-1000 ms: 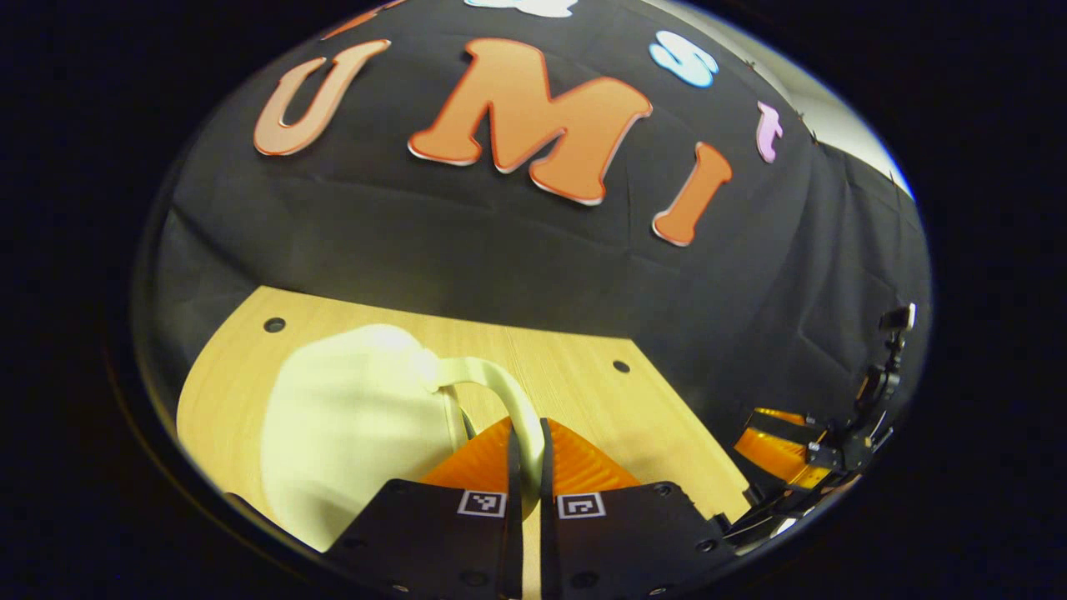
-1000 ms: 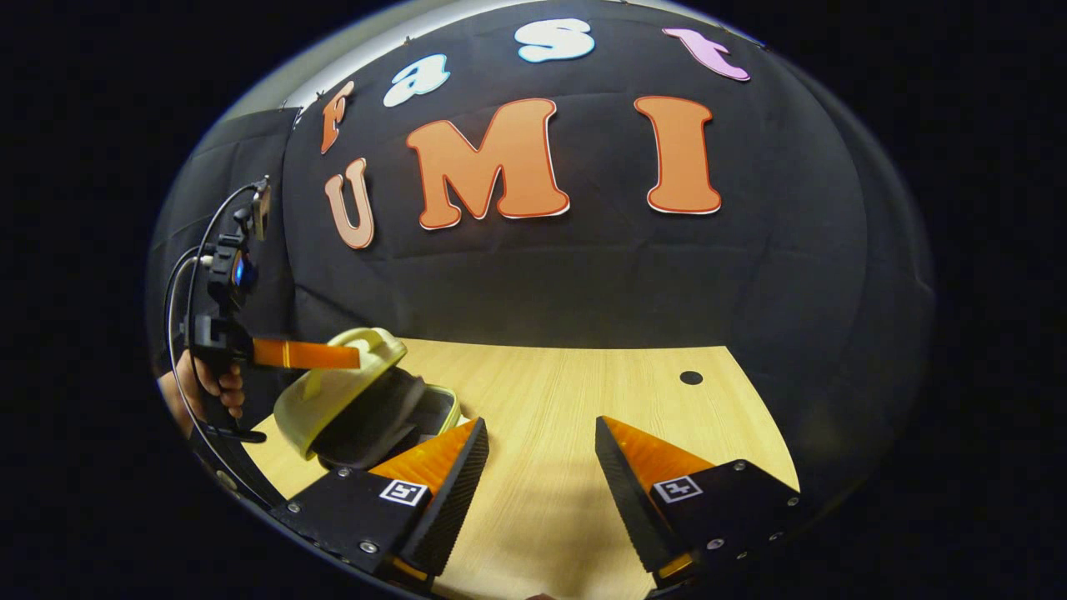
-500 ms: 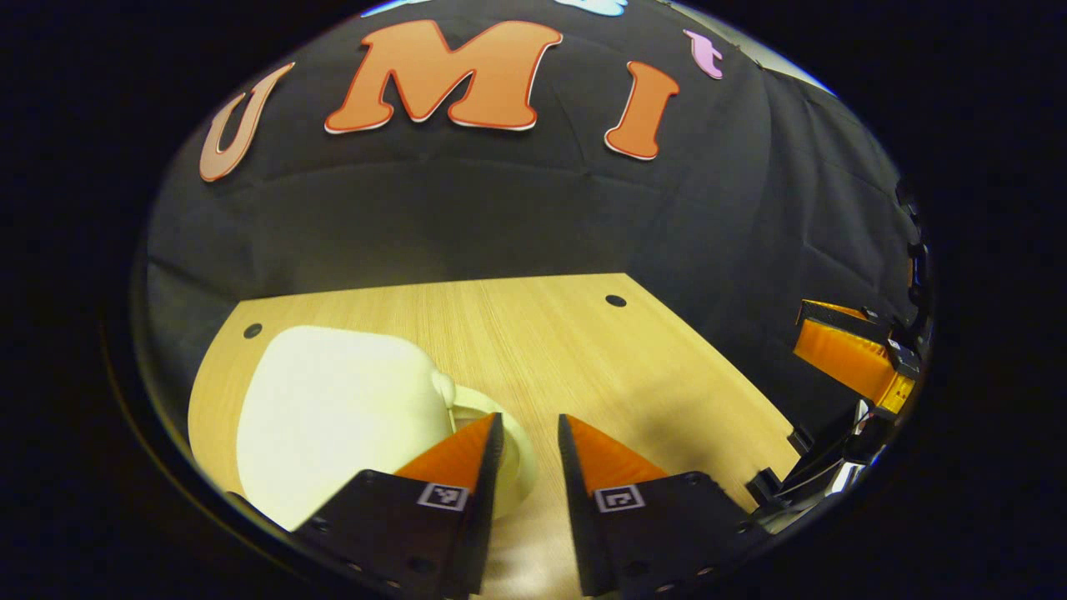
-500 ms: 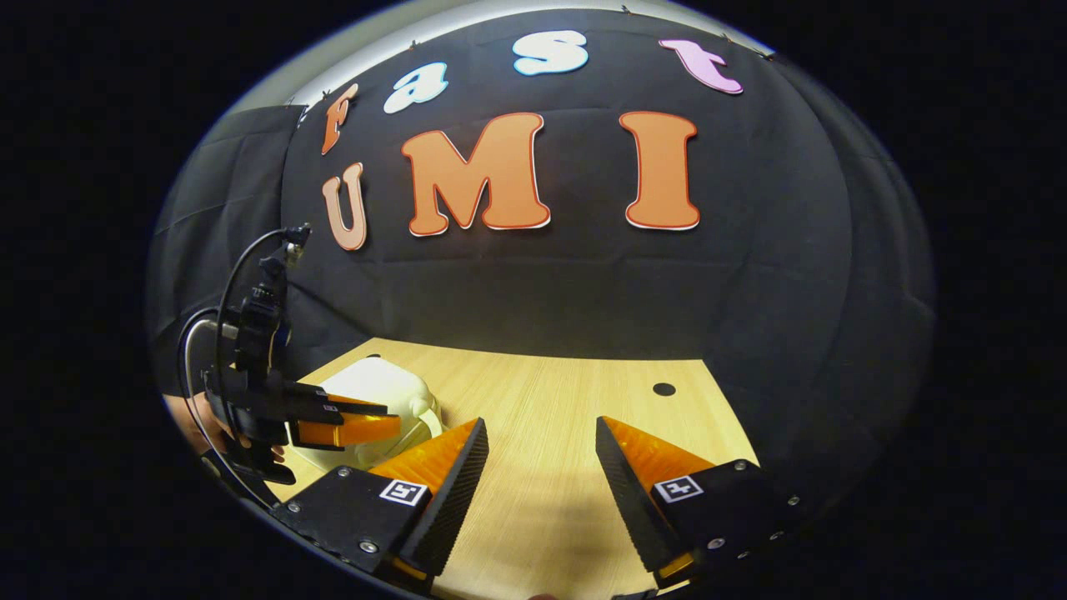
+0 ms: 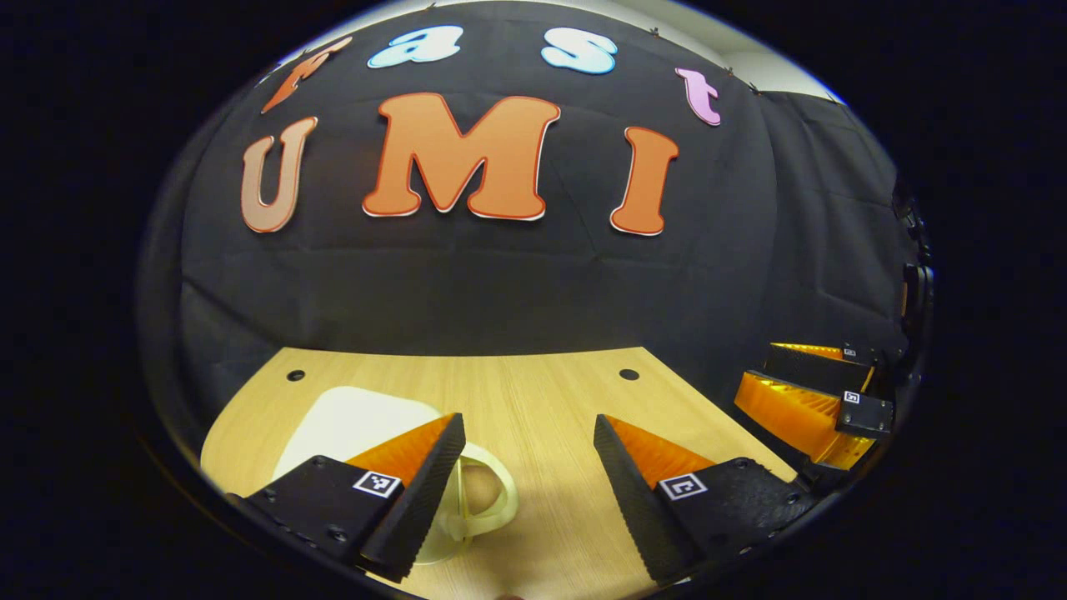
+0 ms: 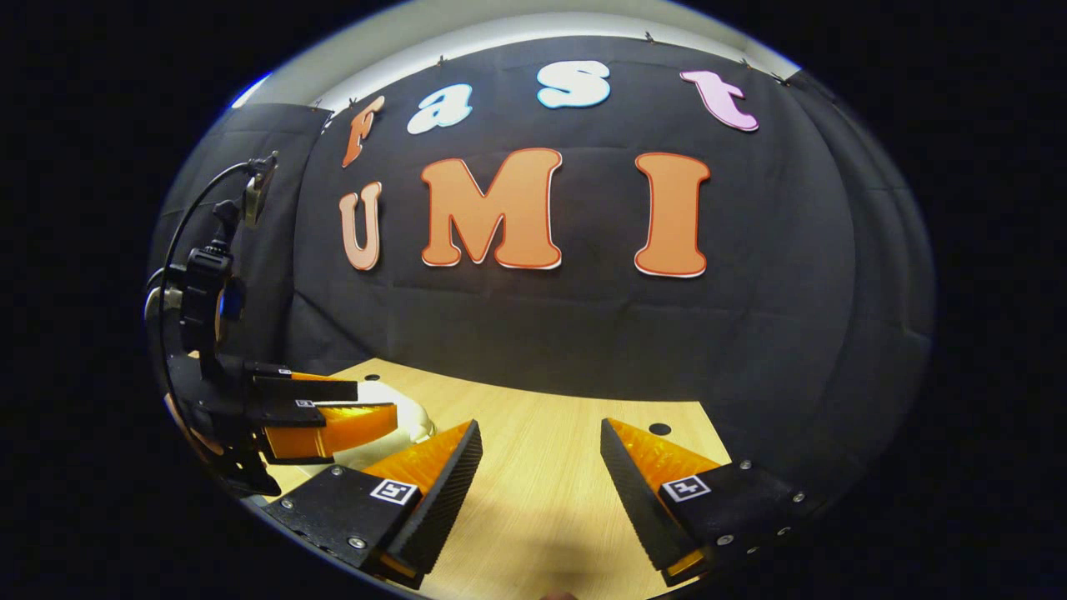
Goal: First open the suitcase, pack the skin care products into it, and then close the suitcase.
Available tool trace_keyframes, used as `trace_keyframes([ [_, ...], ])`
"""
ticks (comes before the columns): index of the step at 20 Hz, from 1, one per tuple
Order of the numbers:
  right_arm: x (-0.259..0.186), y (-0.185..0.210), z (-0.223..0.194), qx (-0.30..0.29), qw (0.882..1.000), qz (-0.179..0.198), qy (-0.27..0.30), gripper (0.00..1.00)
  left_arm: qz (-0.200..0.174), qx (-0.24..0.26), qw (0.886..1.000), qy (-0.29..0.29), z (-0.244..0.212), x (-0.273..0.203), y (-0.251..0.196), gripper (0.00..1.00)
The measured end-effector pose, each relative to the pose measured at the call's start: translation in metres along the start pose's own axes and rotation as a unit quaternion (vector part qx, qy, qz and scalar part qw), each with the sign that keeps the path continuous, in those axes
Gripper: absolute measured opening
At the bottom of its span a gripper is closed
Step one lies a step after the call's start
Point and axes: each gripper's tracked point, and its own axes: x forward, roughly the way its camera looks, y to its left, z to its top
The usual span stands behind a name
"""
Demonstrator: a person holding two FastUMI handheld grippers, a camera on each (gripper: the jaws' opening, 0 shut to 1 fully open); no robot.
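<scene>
We see the cream suitcase [image 5: 350, 421] lying closed on the wooden table [image 5: 542, 392], its handle [image 5: 488, 500] just beside our left gripper [image 5: 529, 433], whose fingers are spread and empty; our right gripper [image 6: 540, 446] hovers over bare table, likewise spread and holding nothing
</scene>
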Motion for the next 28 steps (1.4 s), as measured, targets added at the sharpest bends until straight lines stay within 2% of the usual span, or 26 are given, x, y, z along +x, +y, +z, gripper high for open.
trace_keyframes([
  [4,0.002,0.016,0.006,-0.01,1.0,0.017,-0.018,0.93,0.022,-0.003,1.0,-0.021,0.007,-0.018,-0.003,0.96],
  [5,0.0,0.019,0.008,-0.013,0.999,0.023,-0.022,0.99,0.018,-0.002,1.0,-0.022,0.008,-0.019,-0.007,0.96],
  [6,-0.003,0.02,0.009,-0.016,0.999,0.026,-0.025,0.93,0.021,0.003,1.0,-0.023,0.007,-0.022,-0.008,0.96],
  [8,-0.006,0.021,0.012,-0.024,0.999,0.03,-0.031,0.94,0.022,0.015,0.999,-0.028,0.008,-0.023,-0.013,0.96],
  [12,-0.013,0.021,0.013,-0.031,0.999,0.028,-0.028,0.94,0.015,0.006,0.999,-0.034,0.012,-0.022,-0.022,0.96],
  [16,-0.022,0.01,0.018,-0.048,0.998,0.012,-0.04,0.95,0.015,0.012,0.999,-0.031,0.013,-0.017,-0.026,0.97],
  [21,-0.026,0.014,0.016,-0.02,0.999,0.018,-0.041,0.95,0.019,0.018,0.999,-0.039,0.017,-0.025,-0.03,0.97],
  [28,-0.024,0.015,0.032,-0.019,0.997,0.021,-0.065,0.95,0.046,0.023,0.997,-0.052,0.025,-0.036,-0.021,0.97],
])
